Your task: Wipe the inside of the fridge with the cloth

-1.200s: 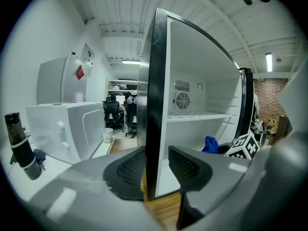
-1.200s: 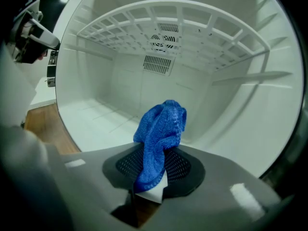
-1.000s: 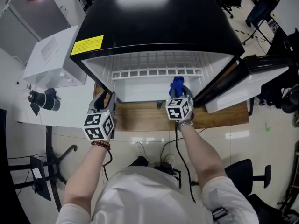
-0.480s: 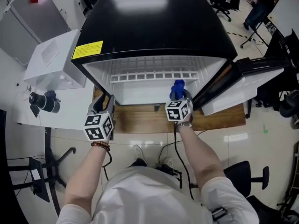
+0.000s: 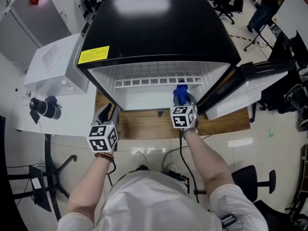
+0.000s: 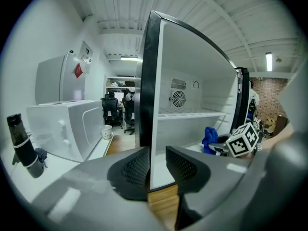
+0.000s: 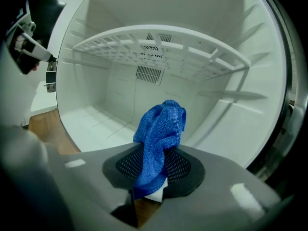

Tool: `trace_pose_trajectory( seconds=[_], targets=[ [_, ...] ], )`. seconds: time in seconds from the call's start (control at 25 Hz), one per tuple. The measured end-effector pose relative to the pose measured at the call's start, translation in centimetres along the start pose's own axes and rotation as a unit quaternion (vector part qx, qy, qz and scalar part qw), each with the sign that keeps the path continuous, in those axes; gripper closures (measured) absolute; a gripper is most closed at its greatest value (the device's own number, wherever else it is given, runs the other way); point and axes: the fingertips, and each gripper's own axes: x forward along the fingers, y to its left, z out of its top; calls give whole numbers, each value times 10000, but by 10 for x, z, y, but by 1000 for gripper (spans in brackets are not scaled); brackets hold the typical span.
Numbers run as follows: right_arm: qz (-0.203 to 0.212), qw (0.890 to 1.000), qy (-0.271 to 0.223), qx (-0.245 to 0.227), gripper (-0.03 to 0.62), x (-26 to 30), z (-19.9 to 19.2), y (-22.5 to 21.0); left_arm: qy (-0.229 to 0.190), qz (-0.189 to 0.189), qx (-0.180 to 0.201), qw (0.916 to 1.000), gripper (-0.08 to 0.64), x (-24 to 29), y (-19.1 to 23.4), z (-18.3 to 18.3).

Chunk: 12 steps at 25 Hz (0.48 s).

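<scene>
At the fridge (image 5: pixel 159 32) opening, the right claw (image 7: pixel 155 170) pinches the blue cloth (image 7: pixel 161 129) just above the fridge floor. Outside the fridge's left wall, the left claw (image 6: pixel 157 170) has just been closing; it is empty and slightly spread. Wiping contact appears not yet made.

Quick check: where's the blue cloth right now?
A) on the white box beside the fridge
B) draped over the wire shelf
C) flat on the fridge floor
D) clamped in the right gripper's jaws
D: in the right gripper view the blue cloth is pinched between the pads of the right gripper, bunched above them at the mouth of the fridge.
</scene>
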Motion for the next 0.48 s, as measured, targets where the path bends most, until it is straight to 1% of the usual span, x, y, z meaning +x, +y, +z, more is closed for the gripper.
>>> trace_pose_trajectory(
  seconds=[0.12, 0.24, 0.36, 0.44, 0.48],
  targets=[
    [121, 9999, -89, -18, 486, -9, 8, 6, -23, -261, 177, 9995, 456, 3, -13, -2],
    [247, 9995, -183, -45, 486, -18, 17, 15, -39, -597, 251, 9979, 456, 12, -28, -1],
    [410, 9986, -301, -121, 486, -29, 27, 26, -35, -1096, 270, 9936, 451, 24, -50, 3],
    [501, 9978, -402, -161, 486, -36, 33, 35, 30, -1510, 239, 9882, 424, 33, -67, 6],
    [545, 9973, -461, -187, 486, -39, 37, 39, 79, -1729, 212, 9847, 398, 38, -76, 6]
  ],
)
